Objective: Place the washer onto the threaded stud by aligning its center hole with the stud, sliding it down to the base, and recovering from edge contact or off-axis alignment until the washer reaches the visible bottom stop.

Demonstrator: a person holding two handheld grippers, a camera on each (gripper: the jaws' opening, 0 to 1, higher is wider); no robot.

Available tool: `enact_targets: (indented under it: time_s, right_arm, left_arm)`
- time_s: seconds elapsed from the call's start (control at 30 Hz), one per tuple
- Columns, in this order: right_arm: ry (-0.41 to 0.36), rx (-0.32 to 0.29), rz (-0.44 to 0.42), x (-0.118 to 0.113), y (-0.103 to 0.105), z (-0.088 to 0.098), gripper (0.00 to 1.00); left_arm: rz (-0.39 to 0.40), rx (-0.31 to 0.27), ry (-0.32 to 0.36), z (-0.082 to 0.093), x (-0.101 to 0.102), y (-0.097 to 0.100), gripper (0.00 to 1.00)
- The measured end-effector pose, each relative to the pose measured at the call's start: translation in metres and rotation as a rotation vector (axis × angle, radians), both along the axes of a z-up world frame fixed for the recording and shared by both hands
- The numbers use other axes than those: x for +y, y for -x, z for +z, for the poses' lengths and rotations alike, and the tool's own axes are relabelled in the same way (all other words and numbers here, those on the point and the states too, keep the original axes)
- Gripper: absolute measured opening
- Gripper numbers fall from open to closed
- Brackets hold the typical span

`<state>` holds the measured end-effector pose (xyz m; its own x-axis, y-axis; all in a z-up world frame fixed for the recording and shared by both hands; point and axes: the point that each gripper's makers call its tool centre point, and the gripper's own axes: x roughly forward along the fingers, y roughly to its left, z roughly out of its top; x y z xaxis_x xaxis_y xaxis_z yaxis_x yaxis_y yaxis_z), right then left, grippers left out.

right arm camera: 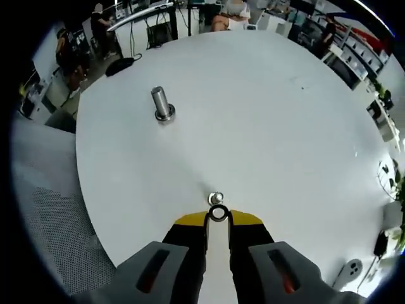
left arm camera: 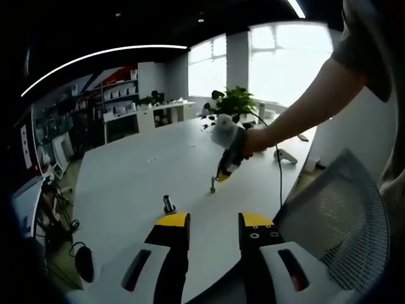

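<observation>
Open office or lab workroom.
A big white table [left arm camera: 139, 171], stocked shelves [left arm camera: 120, 101], a mesh chair [left arm camera: 342, 215], a potted plant [left arm camera: 231, 104] by bright windows [left arm camera: 291, 57].

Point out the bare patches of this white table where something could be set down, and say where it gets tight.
In the right gripper view, the table lies bare right of the lone metal cylinder, and between that cylinder and the right gripper. It is tight at the tips, where the washer sits just short of the stud. In the left gripper view, the far edge holds a plant.

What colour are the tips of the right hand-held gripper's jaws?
Yellow, clearest in the right gripper view, where the right hand-held gripper pinches the washer.
</observation>
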<state>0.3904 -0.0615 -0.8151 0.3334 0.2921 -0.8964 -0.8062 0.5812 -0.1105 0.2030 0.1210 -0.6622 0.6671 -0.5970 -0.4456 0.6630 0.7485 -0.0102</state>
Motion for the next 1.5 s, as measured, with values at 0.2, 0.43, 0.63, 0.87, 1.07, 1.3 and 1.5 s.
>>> enact_targets:
  time_s: [0.2, 0.43, 0.63, 0.87, 1.07, 1.3, 1.5]
  right_arm:
    - [0.017, 0.025, 0.012, -0.003, 0.004, -0.007, 0.13]
    - [-0.023, -0.022, 0.011, 0.004, -0.004, 0.01, 0.13]
    - [-0.014, -0.017, 0.048, 0.019, -0.001, 0.015, 0.13]
    - [0.02, 0.007, 0.062, 0.014, -0.001, 0.007, 0.13]
    - [0.022, 0.021, 0.053, 0.013, 0.001, 0.005, 0.13]
    - [0.042, 0.042, 0.058, 0.011, 0.001, -0.004, 0.13]
    - [0.058, 0.058, 0.056, 0.012, 0.004, -0.009, 0.13]
  left_arm:
    - [-0.001, 0.001, -0.005, -0.001, 0.0, 0.0, 0.29]
    - [-0.003, 0.001, -0.006, -0.001, -0.001, 0.0, 0.29]
    - [-0.007, 0.001, -0.014, -0.002, -0.001, 0.001, 0.29]
    - [0.0, -0.001, -0.011, -0.001, 0.0, 0.001, 0.29]
    - [-0.002, 0.0, -0.013, -0.002, -0.001, 0.001, 0.28]
    - [-0.003, 0.006, -0.016, -0.003, -0.001, 0.001, 0.28]
    - [-0.004, 0.005, -0.014, -0.002, -0.001, 0.001, 0.28]
